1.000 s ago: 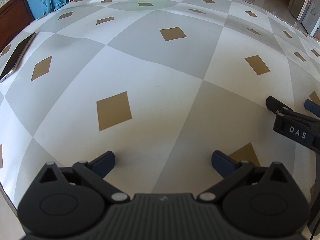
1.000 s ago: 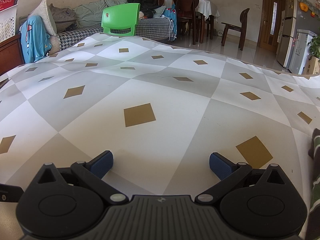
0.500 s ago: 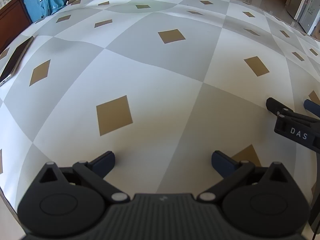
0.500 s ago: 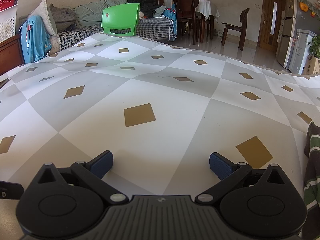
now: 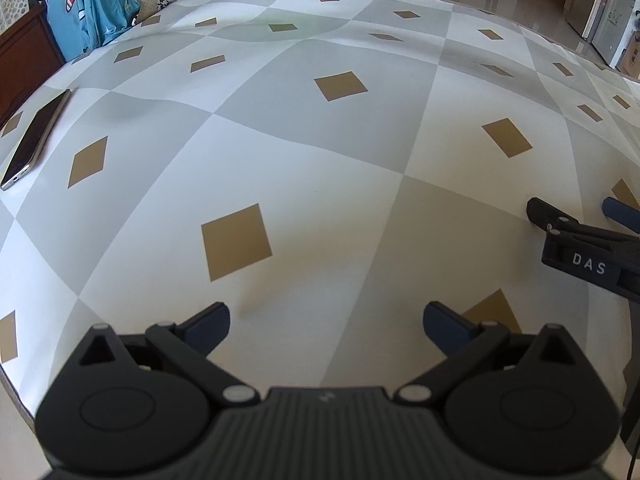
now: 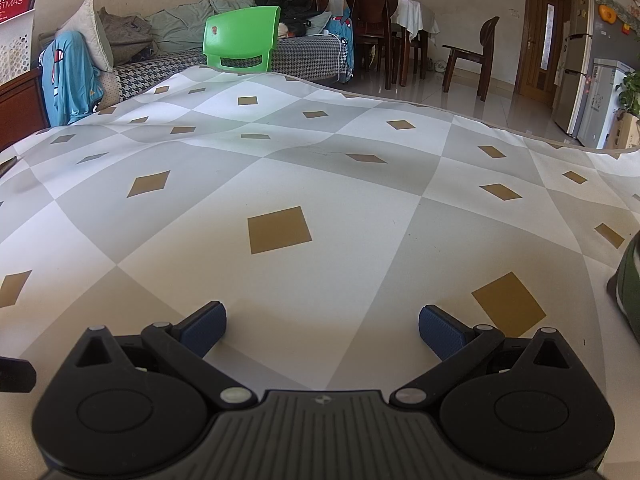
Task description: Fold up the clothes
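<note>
A dark green garment with pale stripes (image 6: 629, 284) shows only as a sliver at the right edge of the right wrist view, lying on the checked tablecloth (image 6: 320, 176). My right gripper (image 6: 322, 322) hovers low over the cloth, open, nothing between its blue pads; the garment lies to its right, apart from it. My left gripper (image 5: 326, 322) is open too, above bare cloth (image 5: 320, 140). In the left wrist view the right gripper (image 5: 576, 220) reaches in from the right edge. No clothing lies in front of the left gripper.
A phone (image 5: 36, 138) lies near the cloth's left edge. Beyond the table stand a green plastic chair (image 6: 242, 42), a sofa with piled clothes (image 6: 168, 36), a hanging blue garment (image 6: 68, 76) and dark wooden chairs (image 6: 372, 12).
The left wrist view has tilted up slightly, showing more of the far cloth. At the right edge of the right wrist view the striped garment has shifted and shows differently.
</note>
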The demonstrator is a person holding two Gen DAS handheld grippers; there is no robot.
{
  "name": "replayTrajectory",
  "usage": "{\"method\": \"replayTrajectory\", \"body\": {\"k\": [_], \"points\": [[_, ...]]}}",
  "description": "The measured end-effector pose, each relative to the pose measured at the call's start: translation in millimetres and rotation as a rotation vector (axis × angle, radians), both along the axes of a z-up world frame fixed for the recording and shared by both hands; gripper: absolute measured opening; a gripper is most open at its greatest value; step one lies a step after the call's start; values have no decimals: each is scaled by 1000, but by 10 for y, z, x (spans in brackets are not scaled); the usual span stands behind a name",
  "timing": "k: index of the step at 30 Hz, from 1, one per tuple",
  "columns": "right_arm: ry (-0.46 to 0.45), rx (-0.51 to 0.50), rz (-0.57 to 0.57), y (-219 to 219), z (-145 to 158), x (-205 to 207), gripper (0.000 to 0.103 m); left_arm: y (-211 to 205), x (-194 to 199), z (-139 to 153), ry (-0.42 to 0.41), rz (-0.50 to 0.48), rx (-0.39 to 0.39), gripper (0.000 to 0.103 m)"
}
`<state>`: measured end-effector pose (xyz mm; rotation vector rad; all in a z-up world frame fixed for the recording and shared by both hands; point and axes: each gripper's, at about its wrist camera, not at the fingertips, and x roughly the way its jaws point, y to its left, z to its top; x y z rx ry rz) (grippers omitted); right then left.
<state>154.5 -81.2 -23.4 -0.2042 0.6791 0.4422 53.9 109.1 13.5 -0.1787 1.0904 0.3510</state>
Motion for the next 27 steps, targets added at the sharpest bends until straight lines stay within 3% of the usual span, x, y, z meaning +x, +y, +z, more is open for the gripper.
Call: {"method": "replayTrajectory", "body": {"k": [17, 27], "points": [[0, 0, 0, 0, -1, 1, 102, -95, -349, 428, -120, -89, 60, 103], [0, 0, 0, 0, -3, 3, 102, -107, -537, 351, -91, -60, -9, 103]]}}
